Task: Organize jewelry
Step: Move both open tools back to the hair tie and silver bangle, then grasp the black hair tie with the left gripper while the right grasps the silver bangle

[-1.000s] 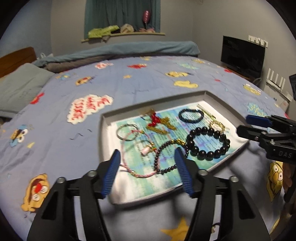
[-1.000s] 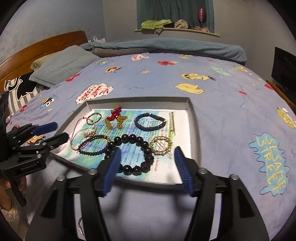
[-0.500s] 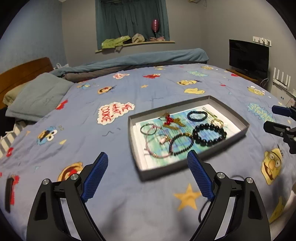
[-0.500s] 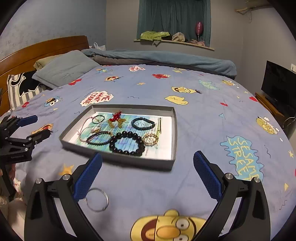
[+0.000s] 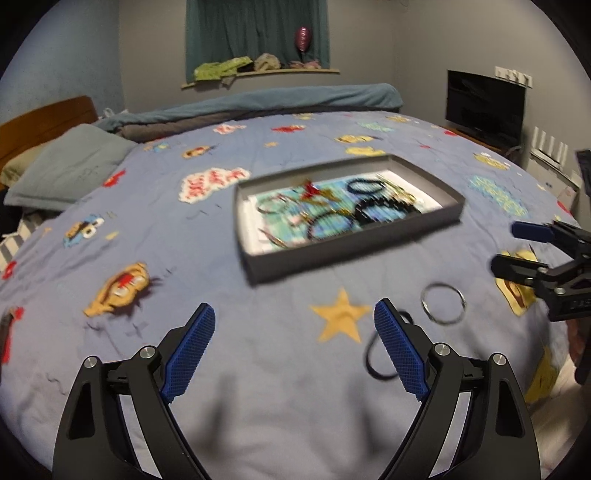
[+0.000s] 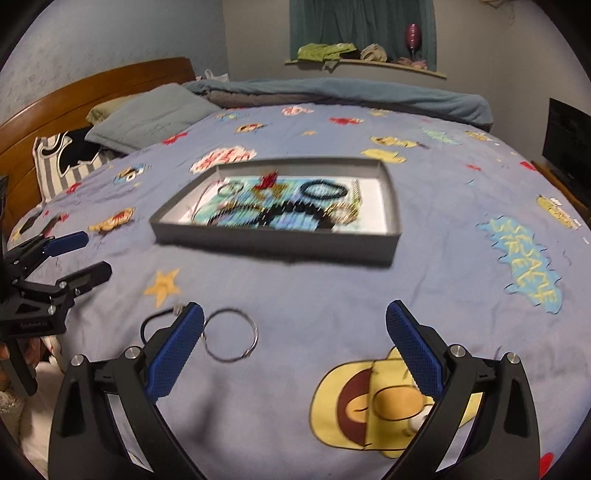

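- Blue cartoon-print bedspread (image 6: 332, 295) covers the whole bed and serves as the working surface.
- On it sits a shallow grey tray (image 6: 391, 206), holding the jewelry on a printed paper liner.
- Inside the tray I can make out a bracelet of big black beads (image 6: 295, 212), a thinner dark beaded bracelet (image 6: 323, 189) and a red and gold ornament (image 6: 269, 181); motion blur smears the rest, so the smaller pieces may be rings or chains.
- Outside the tray, on the spread nearer the grippers, lies a silver ring (image 6: 229, 339), with a black cord loop (image 5: 376, 354) just beside it.
- Right gripper (image 6: 294, 350) hovers above the spread with its blue pads spread wide, nothing between them; the silver ring lies just inside its left finger.
- Left gripper (image 5: 294, 347) likewise stands wide apart and empty, the cord loop beside its right finger.
- Farther off are a grey pillow (image 6: 155, 114), a wooden headboard (image 6: 92, 88), a green curtain (image 5: 255, 33) and a dark television (image 5: 485, 107).
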`<state>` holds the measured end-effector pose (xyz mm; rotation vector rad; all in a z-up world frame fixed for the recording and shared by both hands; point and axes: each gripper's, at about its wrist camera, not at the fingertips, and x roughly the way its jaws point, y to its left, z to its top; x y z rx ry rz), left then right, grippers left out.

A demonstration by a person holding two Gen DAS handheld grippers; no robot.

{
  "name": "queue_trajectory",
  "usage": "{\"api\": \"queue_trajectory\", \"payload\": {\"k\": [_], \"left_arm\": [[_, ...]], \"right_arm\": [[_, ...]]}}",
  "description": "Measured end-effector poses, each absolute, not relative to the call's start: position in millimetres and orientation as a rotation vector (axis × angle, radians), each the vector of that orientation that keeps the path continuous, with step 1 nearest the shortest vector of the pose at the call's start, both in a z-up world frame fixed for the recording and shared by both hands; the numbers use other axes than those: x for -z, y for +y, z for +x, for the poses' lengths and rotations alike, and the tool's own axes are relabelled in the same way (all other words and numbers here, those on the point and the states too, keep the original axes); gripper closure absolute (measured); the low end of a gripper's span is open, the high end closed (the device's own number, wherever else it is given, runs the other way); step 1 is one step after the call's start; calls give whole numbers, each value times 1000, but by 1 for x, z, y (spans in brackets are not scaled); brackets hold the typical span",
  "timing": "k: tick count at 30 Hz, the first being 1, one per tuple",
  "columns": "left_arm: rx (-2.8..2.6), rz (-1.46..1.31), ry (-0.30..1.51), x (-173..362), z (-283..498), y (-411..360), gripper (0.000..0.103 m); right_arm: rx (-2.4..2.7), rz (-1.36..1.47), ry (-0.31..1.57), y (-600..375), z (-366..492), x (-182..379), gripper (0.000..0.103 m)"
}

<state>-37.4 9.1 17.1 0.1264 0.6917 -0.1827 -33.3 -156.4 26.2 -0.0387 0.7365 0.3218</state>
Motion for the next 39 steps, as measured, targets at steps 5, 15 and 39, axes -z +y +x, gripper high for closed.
{"api": "queue_trajectory", "payload": {"k": [5,15,39], "left_arm": [[239,173,697,-2,-47,-7,15],[342,171,765,19,-44,-20,15],[392,177,812,32,-30,-17,62]], "right_arm": [[-337,-84,727,-149,-41,-11,5],[-435,-143,752,-130,-45,7,6],[-482,-303,734,-101,-43,23,37]]}}
